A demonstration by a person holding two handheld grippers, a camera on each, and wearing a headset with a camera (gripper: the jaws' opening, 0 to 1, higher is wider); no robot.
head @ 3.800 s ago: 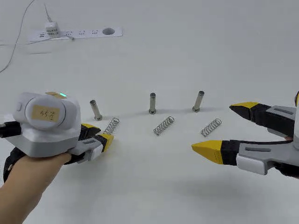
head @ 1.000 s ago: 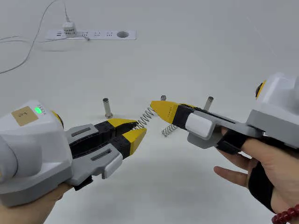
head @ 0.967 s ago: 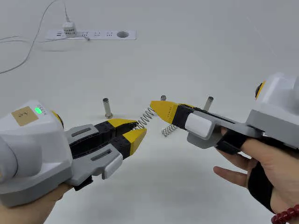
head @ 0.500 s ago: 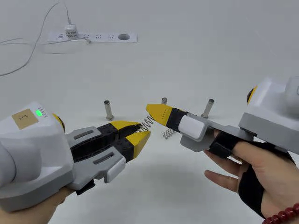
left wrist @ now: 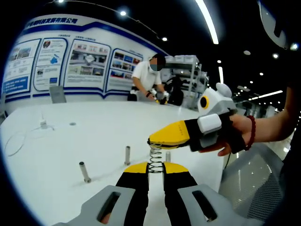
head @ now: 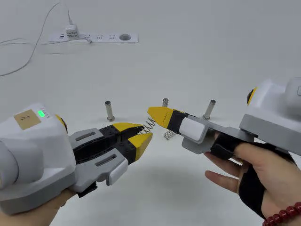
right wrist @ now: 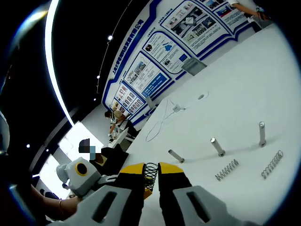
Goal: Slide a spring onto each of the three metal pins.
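A small steel spring [head: 149,124] hangs in the air between my two grippers. My left gripper [head: 144,131], low on the left, is shut on its near end [left wrist: 155,159]. My right gripper [head: 153,116] comes in from the right and is shut on the far end [right wrist: 150,172]. Three metal pins stand upright on the white table behind them: left pin [head: 108,110], middle pin [head: 165,102], right pin [head: 209,109]. All three are bare. Two more springs [right wrist: 227,169] [right wrist: 273,164] lie in front of the pins; one [head: 169,135] peeks out under my right gripper.
A white power strip [head: 94,36] with a plugged-in adapter and a cable lies at the far left of the table. A person's bare hand [head: 235,174] holds the right gripper. Another person [left wrist: 148,77] stands at a bench far behind.
3.8 s ago this spring lay by the left pin and my right gripper was open. Over the last second both grippers have drawn slightly closer, and the spring between them looks shorter.
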